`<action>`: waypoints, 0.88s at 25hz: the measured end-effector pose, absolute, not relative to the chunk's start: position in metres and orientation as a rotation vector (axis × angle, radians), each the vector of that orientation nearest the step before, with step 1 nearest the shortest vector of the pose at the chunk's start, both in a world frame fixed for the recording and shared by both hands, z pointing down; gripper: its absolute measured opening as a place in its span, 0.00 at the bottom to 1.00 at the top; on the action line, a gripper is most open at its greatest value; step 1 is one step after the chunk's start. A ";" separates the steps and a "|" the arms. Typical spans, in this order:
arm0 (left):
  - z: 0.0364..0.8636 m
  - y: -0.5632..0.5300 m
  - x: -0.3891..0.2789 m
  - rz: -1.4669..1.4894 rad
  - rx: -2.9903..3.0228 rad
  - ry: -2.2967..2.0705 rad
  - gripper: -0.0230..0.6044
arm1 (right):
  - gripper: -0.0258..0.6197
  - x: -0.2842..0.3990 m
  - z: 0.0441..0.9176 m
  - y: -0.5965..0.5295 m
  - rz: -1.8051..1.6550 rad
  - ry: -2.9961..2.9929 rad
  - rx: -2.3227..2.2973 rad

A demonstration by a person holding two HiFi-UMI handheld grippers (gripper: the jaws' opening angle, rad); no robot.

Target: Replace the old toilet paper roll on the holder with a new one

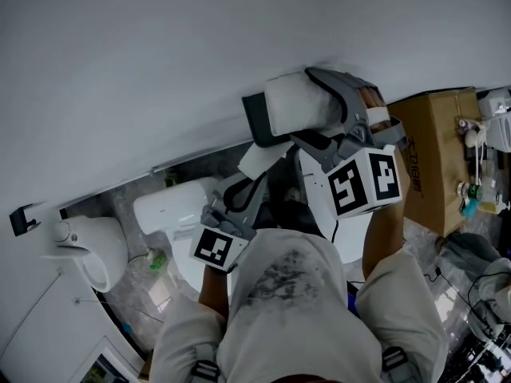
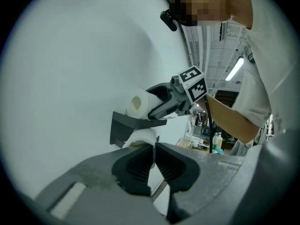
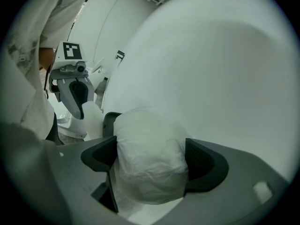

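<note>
A dark holder (image 1: 255, 116) (image 2: 123, 124) (image 3: 108, 121) is fixed to the white wall. A full white toilet roll (image 1: 294, 106) (image 2: 137, 104) (image 3: 150, 158) rests on its top shelf. My right gripper (image 1: 307, 110) (image 3: 151, 153) is open, its wide jaws standing on either side of this roll. Below the shelf hangs a second roll of paper (image 1: 259, 159) (image 2: 140, 136). My left gripper (image 1: 243, 191) (image 2: 153, 146) sits lower and to the left, shut on a thin loose sheet of that lower paper.
A white toilet (image 1: 172, 206) stands below the holder and another white fixture (image 1: 96, 250) at the left. A cardboard box (image 1: 435, 150) with small items and cables is at the right. The person's legs fill the bottom of the head view.
</note>
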State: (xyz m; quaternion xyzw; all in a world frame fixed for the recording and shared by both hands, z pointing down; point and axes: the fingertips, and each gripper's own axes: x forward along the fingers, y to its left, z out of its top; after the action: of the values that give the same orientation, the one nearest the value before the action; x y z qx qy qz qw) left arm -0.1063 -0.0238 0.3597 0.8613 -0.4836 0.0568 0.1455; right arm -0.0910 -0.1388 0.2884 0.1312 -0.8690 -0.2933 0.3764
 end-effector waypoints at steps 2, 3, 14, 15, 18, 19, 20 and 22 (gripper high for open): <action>0.359 -0.025 -0.106 0.161 2.482 -1.393 0.07 | 0.74 -0.093 0.288 -0.138 -0.764 -2.226 0.338; 0.359 -0.025 -0.105 0.159 2.484 -1.395 0.07 | 0.73 -0.093 0.288 -0.137 -0.770 -2.229 0.339; 0.357 -0.023 -0.102 0.163 2.477 -1.405 0.07 | 0.70 -0.091 0.287 -0.135 -0.806 -2.211 0.356; 0.358 -0.023 -0.102 0.162 2.475 -1.406 0.07 | 0.70 -0.090 0.287 -0.134 -0.808 -2.211 0.358; 0.358 -0.023 -0.101 0.158 2.475 -1.408 0.07 | 0.70 -0.085 0.284 -0.132 -0.810 -2.223 0.369; 0.358 -0.023 -0.101 0.157 2.476 -1.407 0.07 | 0.70 -0.084 0.283 -0.131 -0.810 -2.228 0.375; 0.357 -0.023 -0.101 0.156 2.478 -1.406 0.07 | 0.70 -0.083 0.281 -0.131 -0.810 -2.231 0.384; 0.357 -0.022 -0.102 0.157 2.478 -1.402 0.07 | 0.70 -0.082 0.278 -0.130 -0.814 -2.234 0.401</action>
State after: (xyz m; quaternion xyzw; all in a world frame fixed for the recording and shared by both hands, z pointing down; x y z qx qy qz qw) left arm -0.1018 -0.0222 0.3573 0.8600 -0.4864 0.0544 0.1445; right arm -0.0817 -0.1304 0.2776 0.1553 -0.8654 -0.3154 0.3570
